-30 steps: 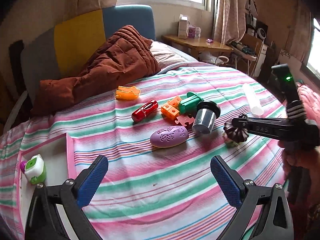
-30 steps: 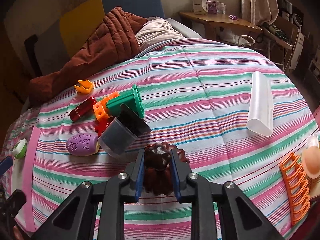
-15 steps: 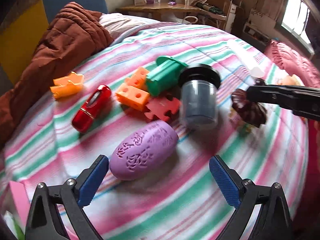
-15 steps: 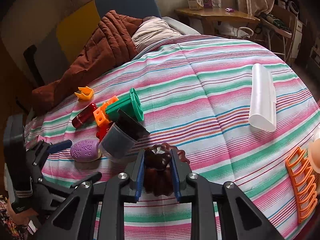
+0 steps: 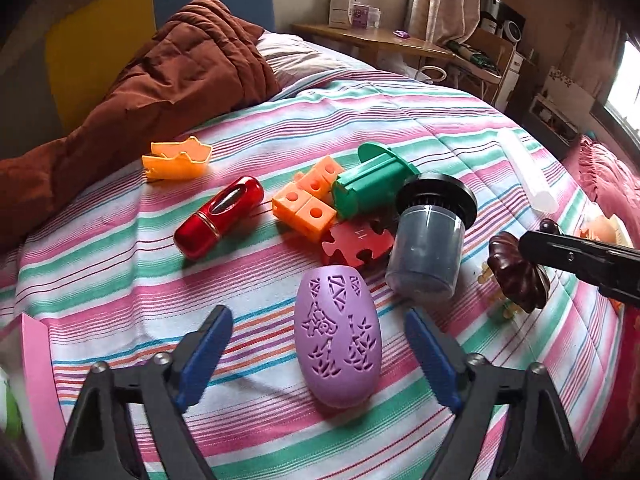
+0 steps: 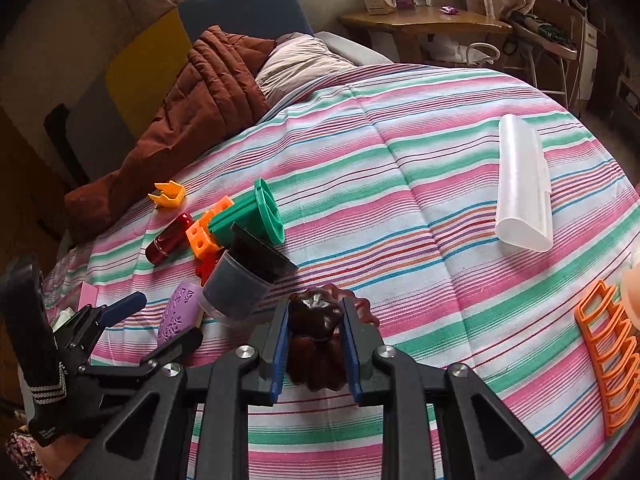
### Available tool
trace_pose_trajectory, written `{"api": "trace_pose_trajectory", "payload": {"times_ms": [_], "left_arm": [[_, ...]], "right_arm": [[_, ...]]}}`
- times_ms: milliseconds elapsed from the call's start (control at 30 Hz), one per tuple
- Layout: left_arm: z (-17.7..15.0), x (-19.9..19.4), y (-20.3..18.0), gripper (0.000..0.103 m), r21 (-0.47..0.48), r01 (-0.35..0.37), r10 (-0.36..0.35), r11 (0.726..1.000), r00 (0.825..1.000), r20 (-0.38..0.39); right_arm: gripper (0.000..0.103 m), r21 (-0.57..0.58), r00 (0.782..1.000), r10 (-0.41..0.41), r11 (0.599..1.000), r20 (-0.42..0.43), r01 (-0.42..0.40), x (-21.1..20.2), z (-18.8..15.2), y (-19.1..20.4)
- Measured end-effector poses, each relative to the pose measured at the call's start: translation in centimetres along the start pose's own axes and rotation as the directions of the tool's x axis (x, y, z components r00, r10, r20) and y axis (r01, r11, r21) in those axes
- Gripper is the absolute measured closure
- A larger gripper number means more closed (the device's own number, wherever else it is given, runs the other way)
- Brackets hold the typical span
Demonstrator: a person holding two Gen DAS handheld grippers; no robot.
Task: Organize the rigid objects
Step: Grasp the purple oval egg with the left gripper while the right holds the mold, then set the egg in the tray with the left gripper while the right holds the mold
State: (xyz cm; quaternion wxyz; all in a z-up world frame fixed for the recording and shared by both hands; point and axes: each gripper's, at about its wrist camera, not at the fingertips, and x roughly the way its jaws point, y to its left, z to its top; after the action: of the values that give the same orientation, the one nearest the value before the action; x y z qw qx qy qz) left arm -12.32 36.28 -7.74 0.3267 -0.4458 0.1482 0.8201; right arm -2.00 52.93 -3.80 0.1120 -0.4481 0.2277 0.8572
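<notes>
My left gripper (image 5: 318,344) is open, its blue pads on either side of a purple carved egg-shaped object (image 5: 338,336) lying on the striped bedspread; it also shows in the right wrist view (image 6: 156,320). My right gripper (image 6: 314,330) is shut on a dark brown fluted mould (image 6: 316,336), held just above the bed; the mould also shows in the left wrist view (image 5: 518,276). Beyond the egg lie a grey cup with a black rim (image 5: 430,240), a red puzzle piece (image 5: 356,242), orange cubes (image 5: 306,204), a green flanged piece (image 5: 372,186), a red capsule (image 5: 220,216) and an orange crown shape (image 5: 176,158).
A clear plastic tube (image 6: 522,184) lies at the far right of the bed. An orange rack (image 6: 608,352) sits at the right edge. A brown quilt (image 5: 160,80) is bunched at the headboard. A pink-edged tray (image 5: 36,364) is at the left. A wooden desk (image 6: 424,24) stands behind.
My left gripper has moved forward and turned, so the purple egg now lies between its open fingers. My right gripper holds the brown mould in about the same place.
</notes>
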Motion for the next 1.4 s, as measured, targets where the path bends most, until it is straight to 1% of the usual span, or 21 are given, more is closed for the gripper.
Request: {"api": "trace_pose_trajectory", "payload": {"times_ms": [33,67,100,133,167,200,333,433,667,933,1100,1233,1400], "left_arm": [[-0.1,0.5,-0.2,0.033,0.007,-0.011,0.011,1.0,1.0,-0.015],[-0.3,0.9,-0.4,0.037,0.016,-0.014,0.014,1.0,0.999,-0.031],[-0.4,1.2,-0.6,0.036,0.025,-0.021,0.022,0.999,0.999,-0.029],[-0.6,0.9,-0.8,0.041,0.033,-0.021,0.022,0.999,1.0,-0.005],[-0.7,0.8,-0.8,0.054,0.033,-0.01,0.01,0.999,1.0,0.002],[-0.8,0.7,-0.8,0.058,0.029,-0.002,0.001,1.0,1.0,0.011],[-1.7,-0.1,-0.5,0.059,0.002,0.023,-0.023,1.0,0.999,0.031],[-2.9,-0.9,-0.5,0.059,-0.007,0.017,-0.017,1.0,0.999,0.052],[-5.4,-2.7,-0.4,0.059,-0.034,0.04,-0.038,0.999,0.998,0.056],[-8.2,-5.2,0.4,0.059,-0.138,0.058,-0.047,0.989,0.996,0.078],[-10.2,-6.9,1.3,0.059,-0.199,0.091,-0.074,0.976,0.993,0.093],[-11.6,-8.5,2.1,0.059,-0.245,0.136,-0.108,0.96,0.986,0.125],[-12.8,-10.6,2.8,0.059,-0.258,0.17,-0.131,0.951,0.978,0.159]], "right_arm": [[0.08,-0.001,1.0,-0.002,1.0,0.0,0.002,0.0,0.0,0.0],[0.08,-0.003,1.0,-0.004,1.0,0.0,0.004,0.0,0.0,0.1],[0.08,-0.006,1.0,-0.005,1.0,0.0,0.005,0.0,0.0,0.1],[0.08,-0.009,1.0,-0.007,1.0,-0.001,0.007,0.0,0.0,0.1],[0.08,-0.012,1.0,-0.009,1.0,-0.001,0.009,0.0,0.0,0.2],[0.08,-0.016,1.0,-0.012,1.0,-0.001,0.012,0.1,0.0,0.3],[0.08,-0.04,1.0,-0.021,0.999,0.0,0.021,0.1,0.0,0.6],[0.08,-0.059,1.0,-0.023,0.998,0.005,0.023,0.0,-0.1,0.8],[0.08,-0.07,1.0,-0.006,0.998,0.012,0.007,-0.1,-0.2,1.1],[0.08,-0.174,0.999,-0.006,0.985,0.035,0.013,-0.4,-0.8,3.1],[0.08,-0.213,0.999,-0.002,0.977,0.04,0.011,-0.4,-1.0,3.9],[0.08,-0.221,0.999,0.03,0.975,0.037,-0.021,-0.4,-1.1,4.3],[0.08,-0.224,0.996,0.082,0.972,0.027,-0.074,-0.5,-1.4,4.7]]}}
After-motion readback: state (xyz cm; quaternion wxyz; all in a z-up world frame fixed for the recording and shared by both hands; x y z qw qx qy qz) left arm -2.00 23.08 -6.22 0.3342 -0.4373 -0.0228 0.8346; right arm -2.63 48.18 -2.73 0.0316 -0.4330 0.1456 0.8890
